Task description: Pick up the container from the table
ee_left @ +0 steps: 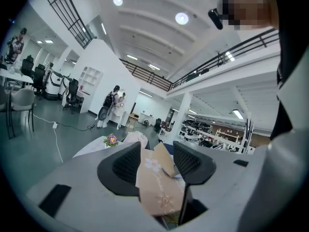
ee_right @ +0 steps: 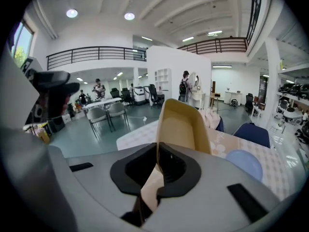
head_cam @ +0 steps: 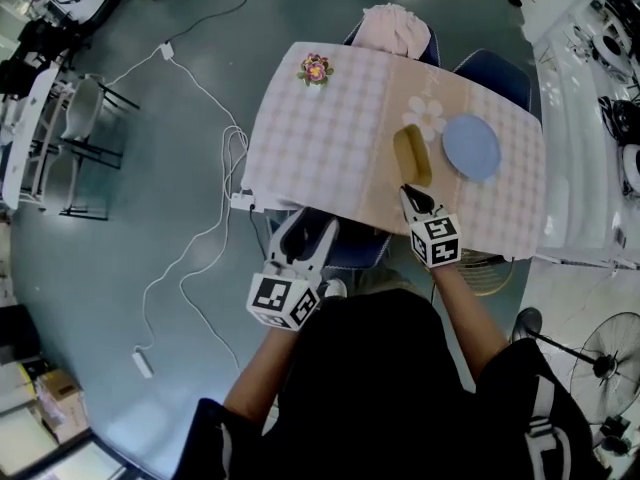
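When viewed from above, surroundings: blue chair [head_cam: 492, 70] and pink cloth [head_cam: 395, 28] at far edge of checked table [head_cam: 320, 148]; white cable [head_cam: 190, 258] on floor at left; fan [head_cam: 598, 363] at right.
On table: flower ornament [head_cam: 315, 68] at far left corner; blue plate [head_cam: 471, 146] just beside container.
Container [head_cam: 412, 155]: tan, pinched by near wall, far end tilted up, above the cloth.
Right gripper [head_cam: 410, 194]: clamped together on container wall, pointing forward and down.
Left gripper [head_cam: 305, 228]: jaws apart, empty, off table's near edge, nearly level.
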Demonstrator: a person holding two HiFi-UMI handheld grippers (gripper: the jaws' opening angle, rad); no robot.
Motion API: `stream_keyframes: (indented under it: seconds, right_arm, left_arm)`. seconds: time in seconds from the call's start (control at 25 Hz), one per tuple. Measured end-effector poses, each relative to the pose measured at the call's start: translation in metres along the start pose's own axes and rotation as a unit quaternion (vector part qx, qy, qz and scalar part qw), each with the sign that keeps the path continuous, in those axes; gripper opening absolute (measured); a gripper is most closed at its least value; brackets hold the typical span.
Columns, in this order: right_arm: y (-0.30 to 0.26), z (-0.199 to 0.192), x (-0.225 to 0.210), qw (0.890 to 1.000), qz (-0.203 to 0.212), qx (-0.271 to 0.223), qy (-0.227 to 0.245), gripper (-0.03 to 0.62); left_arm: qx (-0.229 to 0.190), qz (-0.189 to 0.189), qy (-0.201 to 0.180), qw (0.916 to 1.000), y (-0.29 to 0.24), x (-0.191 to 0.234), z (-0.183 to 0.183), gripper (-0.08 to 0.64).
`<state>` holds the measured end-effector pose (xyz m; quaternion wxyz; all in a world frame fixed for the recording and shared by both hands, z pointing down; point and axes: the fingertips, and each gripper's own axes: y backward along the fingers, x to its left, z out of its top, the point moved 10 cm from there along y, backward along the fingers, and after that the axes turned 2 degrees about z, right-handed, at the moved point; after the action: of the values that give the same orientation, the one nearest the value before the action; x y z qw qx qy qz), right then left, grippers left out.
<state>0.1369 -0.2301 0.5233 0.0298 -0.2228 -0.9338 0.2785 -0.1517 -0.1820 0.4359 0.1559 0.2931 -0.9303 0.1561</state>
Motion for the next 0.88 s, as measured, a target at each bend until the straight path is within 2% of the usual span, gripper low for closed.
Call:
stream_keyframes:
  seconds: [0.12,0.4,0.52,0.64,0.88]
  right_arm:
    - [0.043,0.009,0.036,0.999,0.000,-0.038,0.001,0.014]
    - [0.111,0.022,0.096,0.994,-0.007,-0.111,0.008,0.014]
    - [0.128,0.025,0.113,0.993,-0.008,-0.122,0.008,0.014]
    - [0.142,0.027,0.125,0.992,-0.013,-0.126,0.008,0.014]
    - [0.149,0.025,0.134,0.991,-0.019,-0.130,0.018,0.014]
  left_arm:
    - [-0.016,-0.008,-0.004,0.9998,0.025,-0.006,-0.003,0.197]
    - [-0.037,-0.019,-0.027,0.9988,0.054,-0.024,-0.010,0.059]
    - [-0.031,-0.018,-0.040,0.9986,0.062,-0.029,-0.014,0.018]
    - [-0.022,-0.010,-0.055,0.9982,0.071,-0.033,-0.015,0.015]
    - [-0.039,-0.014,-0.053,0.9977,0.082,-0.034,-0.014,0.015]
